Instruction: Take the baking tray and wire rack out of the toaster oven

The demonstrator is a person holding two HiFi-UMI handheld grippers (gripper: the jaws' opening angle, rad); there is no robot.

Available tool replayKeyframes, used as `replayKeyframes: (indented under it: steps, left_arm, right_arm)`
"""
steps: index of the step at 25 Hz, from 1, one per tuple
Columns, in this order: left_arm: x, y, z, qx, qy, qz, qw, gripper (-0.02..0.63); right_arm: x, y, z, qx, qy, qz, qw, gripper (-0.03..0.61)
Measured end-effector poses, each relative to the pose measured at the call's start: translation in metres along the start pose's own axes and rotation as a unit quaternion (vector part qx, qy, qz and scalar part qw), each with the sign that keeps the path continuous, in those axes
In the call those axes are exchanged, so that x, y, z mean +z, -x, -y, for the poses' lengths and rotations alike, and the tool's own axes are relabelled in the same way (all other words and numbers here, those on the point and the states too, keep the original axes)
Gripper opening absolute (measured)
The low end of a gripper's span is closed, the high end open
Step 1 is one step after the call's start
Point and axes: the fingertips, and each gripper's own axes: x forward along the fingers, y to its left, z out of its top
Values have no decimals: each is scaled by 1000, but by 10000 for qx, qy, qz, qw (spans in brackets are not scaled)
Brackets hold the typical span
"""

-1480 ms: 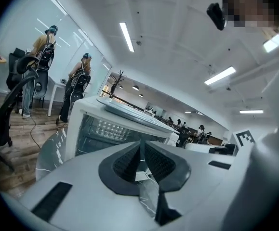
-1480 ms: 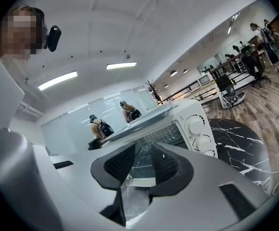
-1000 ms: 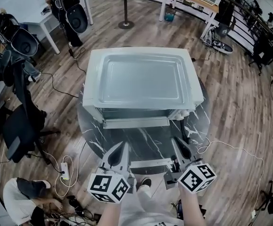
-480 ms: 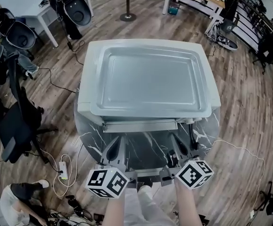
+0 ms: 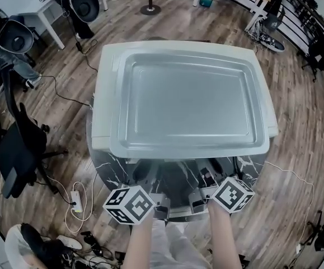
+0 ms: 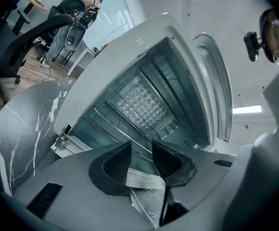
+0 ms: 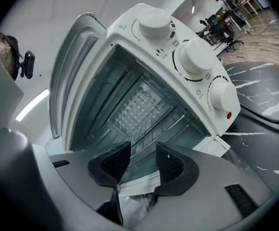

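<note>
Wire rack straight ahead inside toaster oven, front bar crosswise, equally near left gripper and right gripper, jaws just opened, door handle loose between.

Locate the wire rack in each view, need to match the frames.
Head view: not visible; the toaster oven is seen from above, and its top hides the inside.
Left gripper view: wire rack at centre, inside the open cavity.
Right gripper view: just below centre, inside the cavity.
Shared landmark: the white toaster oven body.
</note>
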Motion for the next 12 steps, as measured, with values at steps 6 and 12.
replayKeyframes:
  steps: [6, 12]
  left_arm:
    - [2, -15, -12, -96, 481, -108, 9987, 175]
    - [9, -26, -25, -38, 867, -95, 9962, 178]
  right_arm:
    - [2, -18, 8, -100, -250, 70, 9996, 184]
    - [5, -27, 24, -430, -565, 174, 9973, 204]
